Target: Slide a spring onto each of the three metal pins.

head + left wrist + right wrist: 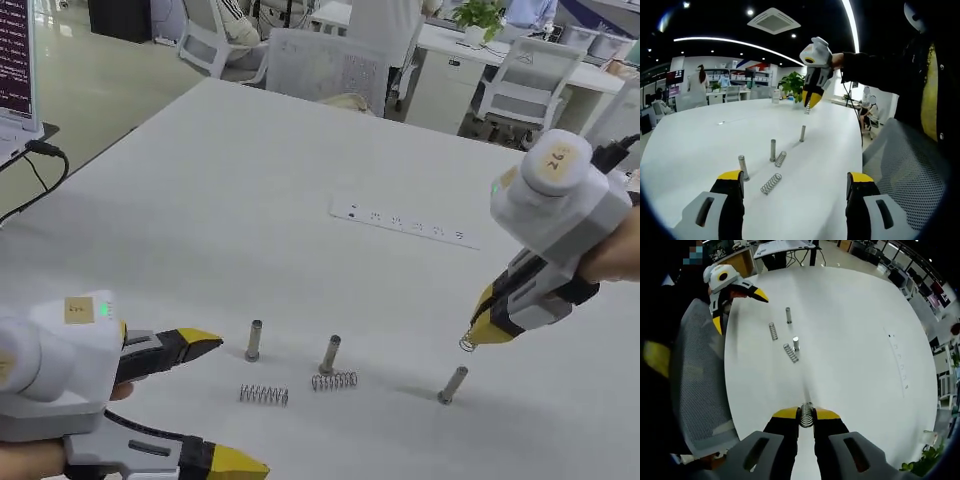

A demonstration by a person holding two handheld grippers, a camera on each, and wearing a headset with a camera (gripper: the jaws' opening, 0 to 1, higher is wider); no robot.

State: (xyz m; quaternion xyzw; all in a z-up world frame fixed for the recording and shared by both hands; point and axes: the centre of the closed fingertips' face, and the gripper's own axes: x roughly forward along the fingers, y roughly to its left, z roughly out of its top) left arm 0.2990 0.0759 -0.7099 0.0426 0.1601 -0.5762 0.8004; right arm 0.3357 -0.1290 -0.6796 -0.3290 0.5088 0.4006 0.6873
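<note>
Springs check-in: one spring (806, 412) is pinched between the closed jaws of the right gripper (480, 335). It's held up off the worktop (250, 180), just above and a little beyond the right pin (452, 384), and isn't on it yet.

The other two are lying flat toward the near edge of the worktop. The left spring (264, 395) sits just in front of the gap between the left pin (254, 340) and the middle pin (330, 354). The second spring (334, 381) is right at the foot of the middle pin. Honestly can't tell if it's touching.

All three pins stand upright in a row along that near edge, all bare. The left gripper (243, 405) is down low at the near edge on the left side. Its jaws are spread wide with nothing between them, pointing toward the left pin.

A white power strip (405, 222) lies flat farther in toward the middle of the worktop, well apart from the pins.
</note>
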